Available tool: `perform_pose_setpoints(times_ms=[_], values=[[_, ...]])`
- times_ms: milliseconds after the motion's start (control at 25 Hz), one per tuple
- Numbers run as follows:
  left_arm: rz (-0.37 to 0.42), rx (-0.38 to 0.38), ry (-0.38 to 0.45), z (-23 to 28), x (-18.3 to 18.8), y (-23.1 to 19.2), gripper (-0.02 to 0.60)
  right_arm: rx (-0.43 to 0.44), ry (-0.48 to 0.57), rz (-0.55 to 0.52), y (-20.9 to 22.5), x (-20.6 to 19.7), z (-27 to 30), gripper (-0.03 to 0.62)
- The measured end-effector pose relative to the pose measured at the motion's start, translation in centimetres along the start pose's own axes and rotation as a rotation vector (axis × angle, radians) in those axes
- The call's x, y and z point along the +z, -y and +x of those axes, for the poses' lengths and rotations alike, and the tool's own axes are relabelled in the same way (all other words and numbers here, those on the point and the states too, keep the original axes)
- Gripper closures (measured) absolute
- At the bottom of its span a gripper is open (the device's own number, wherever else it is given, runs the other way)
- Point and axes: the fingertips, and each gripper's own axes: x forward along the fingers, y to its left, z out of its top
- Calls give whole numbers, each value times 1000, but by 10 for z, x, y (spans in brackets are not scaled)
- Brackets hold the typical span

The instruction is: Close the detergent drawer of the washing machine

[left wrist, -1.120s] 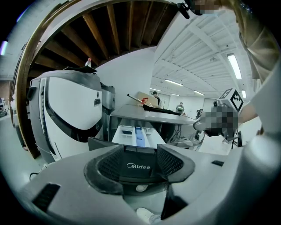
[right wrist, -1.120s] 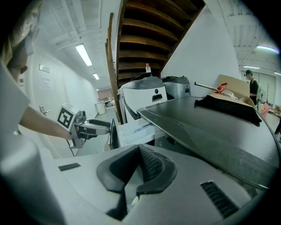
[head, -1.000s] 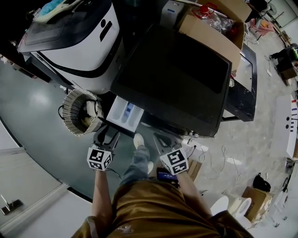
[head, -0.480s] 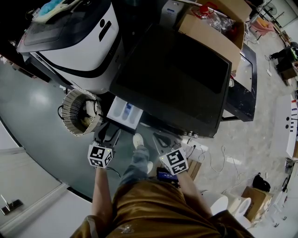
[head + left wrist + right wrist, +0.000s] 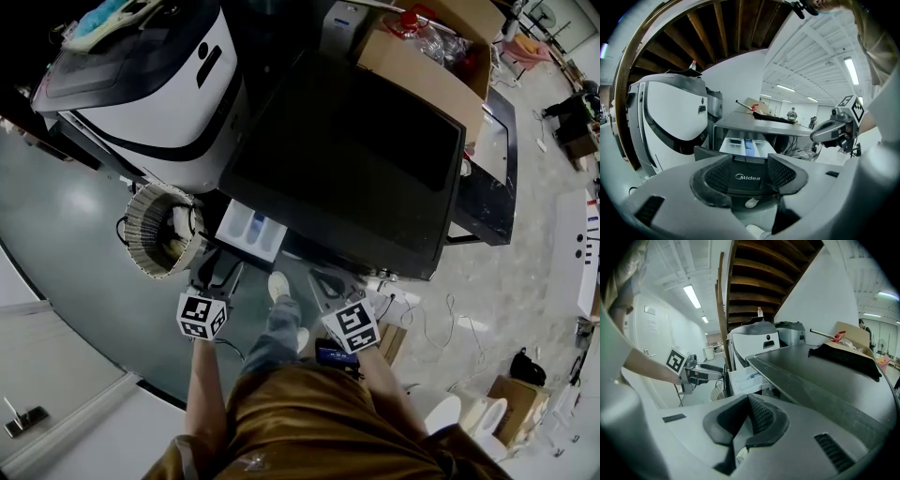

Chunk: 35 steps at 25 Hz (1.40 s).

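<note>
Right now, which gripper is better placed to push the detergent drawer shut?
Left. The left gripper, jaws apart, sits at the detergent drawer front; the right gripper, shut, is off to the side.

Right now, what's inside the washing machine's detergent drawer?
The detergent drawer shows white compartments with a blue insert in the middle. Its rear part is covered by the top of the washing machine, and whether any detergent is in it cannot be told.

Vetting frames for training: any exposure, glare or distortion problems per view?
Head view: washing machine top near black, glare on floor. Left gripper view: heavy fisheye, detergent drawer sharp beyond the open left claw. Right gripper view: fisheye, ceiling light blown out.
</note>
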Motion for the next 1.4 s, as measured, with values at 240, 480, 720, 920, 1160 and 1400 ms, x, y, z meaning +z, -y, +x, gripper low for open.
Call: perform_pose_setpoints(times_ms=[240, 480, 720, 920, 1160, 1400], values=[[1, -4, 5, 10, 5, -3, 341, 3, -8, -7, 4, 1, 5, 582], [1, -12, 7, 20, 11, -4, 341, -7, -11, -4, 14, 4, 7, 582], [-1, -19, 11, 29, 16, -5, 341, -13, -12, -2, 23, 7, 13, 582], [-6, -20, 18, 37, 21, -6, 341, -13, -16, -2, 28, 8, 15, 582], [-5, -25, 22, 48, 26, -7, 341, -27, -17, 14, 38, 9, 14, 582], [-3, -29, 24, 60, 32, -10, 341, -27, -18, 16, 41, 11, 17, 582]])
